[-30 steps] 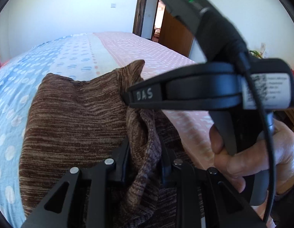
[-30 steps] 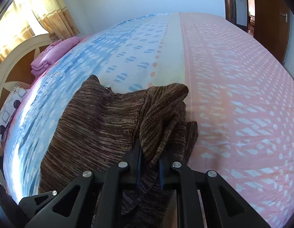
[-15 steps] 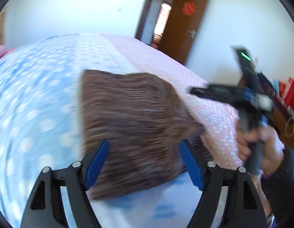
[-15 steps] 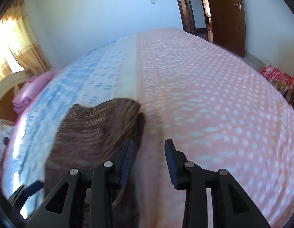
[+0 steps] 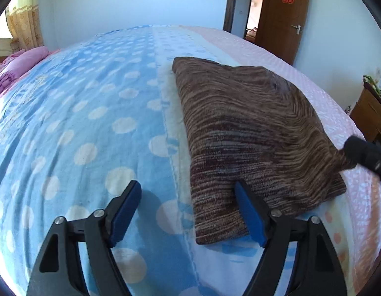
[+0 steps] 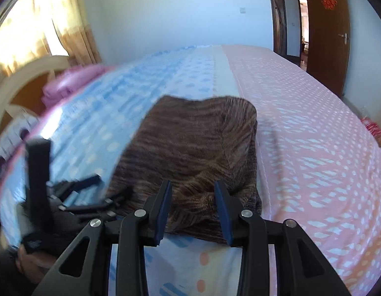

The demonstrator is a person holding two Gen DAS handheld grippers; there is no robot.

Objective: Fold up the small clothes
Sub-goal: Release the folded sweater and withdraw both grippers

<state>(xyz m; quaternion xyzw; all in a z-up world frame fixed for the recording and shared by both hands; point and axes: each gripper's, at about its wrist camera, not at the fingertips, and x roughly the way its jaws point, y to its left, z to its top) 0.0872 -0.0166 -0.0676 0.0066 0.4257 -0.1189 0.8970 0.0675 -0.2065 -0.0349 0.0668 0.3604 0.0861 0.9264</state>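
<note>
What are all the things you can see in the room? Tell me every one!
Knitted garment: one, brown striped, folded, lying on the bed where blue meets pink.
Bedsheet: one, blue with pale dots on one side, pink on the other.
Folded bedding: one pile, pink, far end of the bed.
Curtain: one, yellow-orange, at the sunny window.
Door: one, brown wood, open, with a red decoration.
Cabinet: one, brown wood, beside the bed.
Left gripper: one, black with blue pads, fingers open at the garment's near edge.
Right gripper: one, black with blue pads, fingers open over the garment.
</note>
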